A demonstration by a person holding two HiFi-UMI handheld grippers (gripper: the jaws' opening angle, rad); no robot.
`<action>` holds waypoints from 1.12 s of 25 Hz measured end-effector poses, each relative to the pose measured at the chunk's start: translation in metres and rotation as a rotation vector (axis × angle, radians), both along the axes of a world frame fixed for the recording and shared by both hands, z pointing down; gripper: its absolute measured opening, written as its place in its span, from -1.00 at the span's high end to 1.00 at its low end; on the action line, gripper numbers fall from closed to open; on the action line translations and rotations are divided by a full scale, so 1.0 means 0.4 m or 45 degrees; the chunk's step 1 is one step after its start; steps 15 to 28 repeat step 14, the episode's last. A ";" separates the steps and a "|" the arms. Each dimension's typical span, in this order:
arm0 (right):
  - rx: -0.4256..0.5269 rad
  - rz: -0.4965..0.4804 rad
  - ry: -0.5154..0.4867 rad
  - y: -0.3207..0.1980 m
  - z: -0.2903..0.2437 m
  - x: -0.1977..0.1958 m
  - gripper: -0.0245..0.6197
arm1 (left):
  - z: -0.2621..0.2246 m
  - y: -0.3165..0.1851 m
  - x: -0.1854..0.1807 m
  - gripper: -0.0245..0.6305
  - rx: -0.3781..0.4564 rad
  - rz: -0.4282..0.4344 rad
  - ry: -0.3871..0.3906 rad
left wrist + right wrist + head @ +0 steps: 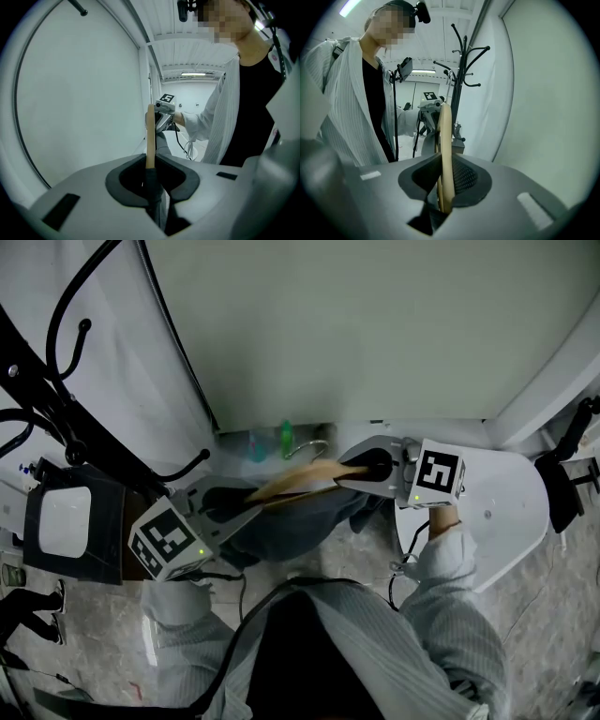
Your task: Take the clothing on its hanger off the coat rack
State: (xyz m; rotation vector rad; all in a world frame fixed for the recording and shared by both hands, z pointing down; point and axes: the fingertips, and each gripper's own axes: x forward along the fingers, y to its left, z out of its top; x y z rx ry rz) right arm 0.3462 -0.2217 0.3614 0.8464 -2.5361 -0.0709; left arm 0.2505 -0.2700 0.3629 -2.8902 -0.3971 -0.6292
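The wooden hanger (pixel 302 480) with the grey clothing (pixel 300 521) draped over it hangs in the air in front of my chest, held at both ends. My left gripper (pixel 232 508) is pinched on the left end, its pads pressing on the wood and on the fold of cloth below it. My right gripper (pixel 371 471) is clamped on the bare wood of the right end.

The coat rack (pixel 460 93) stands well apart on my left, and none of its hooks touches the hanger. So I judge the lifting-off done; what is left, if anything, is carrying the garment away and putting it somewhere.

The hanger's long axis runs left to right between my two grippers, the right end a little farther from me. Its metal hook seems to point away from me, though I cannot be sure. The cloth sags below the bar, towards me.
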 end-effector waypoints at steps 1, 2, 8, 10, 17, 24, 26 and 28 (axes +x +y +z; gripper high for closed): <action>0.001 -0.005 0.000 -0.002 0.000 -0.001 0.74 | -0.002 -0.001 -0.002 0.73 0.004 -0.004 0.001; 0.002 -0.010 0.002 -0.003 0.001 0.000 0.74 | -0.002 -0.001 -0.004 0.73 0.008 -0.008 0.002; -0.001 -0.024 -0.004 -0.003 -0.004 0.001 0.74 | -0.008 0.004 -0.006 0.73 0.009 -0.036 0.007; -0.002 -0.029 0.006 -0.004 -0.001 0.003 0.74 | -0.009 0.005 -0.005 0.73 0.006 -0.037 0.012; 0.000 -0.045 -0.007 -0.005 -0.003 -0.002 0.74 | -0.005 0.004 -0.007 0.73 0.000 -0.043 0.015; 0.000 -0.045 -0.007 -0.005 -0.003 -0.002 0.74 | -0.005 0.004 -0.007 0.73 0.000 -0.043 0.015; 0.000 -0.045 -0.007 -0.005 -0.003 -0.002 0.74 | -0.005 0.004 -0.007 0.73 0.000 -0.043 0.015; 0.000 -0.045 -0.007 -0.005 -0.003 -0.002 0.74 | -0.005 0.004 -0.007 0.73 0.000 -0.043 0.015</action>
